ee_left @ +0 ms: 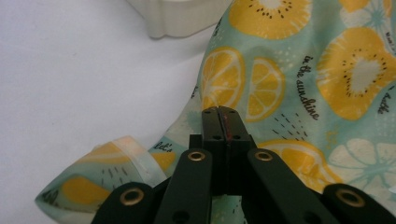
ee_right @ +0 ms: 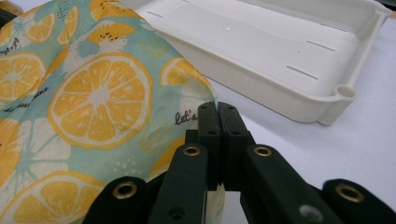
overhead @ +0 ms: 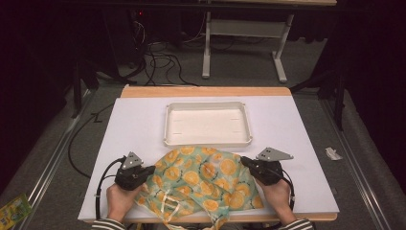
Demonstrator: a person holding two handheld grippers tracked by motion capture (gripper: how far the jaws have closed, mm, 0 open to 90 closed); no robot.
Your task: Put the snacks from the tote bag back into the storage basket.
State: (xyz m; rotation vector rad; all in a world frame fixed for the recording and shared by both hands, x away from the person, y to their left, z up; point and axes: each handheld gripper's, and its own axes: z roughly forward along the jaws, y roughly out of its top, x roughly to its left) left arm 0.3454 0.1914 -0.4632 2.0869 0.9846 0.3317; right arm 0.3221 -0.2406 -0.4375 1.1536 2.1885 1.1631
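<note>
A pale green cloth [overhead: 206,177] printed with orange citrus slices lies crumpled at the near edge of the white table, part of it hanging over the front. At its left edge my left gripper [overhead: 152,170] has its jaws pressed together on the fabric. In the left gripper view the jaws [ee_left: 218,112] meet on the cloth [ee_left: 327,70] at its border. My right gripper [overhead: 243,161] pinches the cloth's right edge. The right gripper view has the jaws [ee_right: 218,107] shut where the cloth [ee_right: 93,102] ends.
An empty cream plastic tray [overhead: 208,142] sits just beyond the cloth at the table's middle; its corner [ee_left: 177,23] and rim [ee_right: 280,98] are near both grippers. Bare white tabletop [overhead: 134,124] spreads to either side. Cables and a desk frame lie on the floor behind.
</note>
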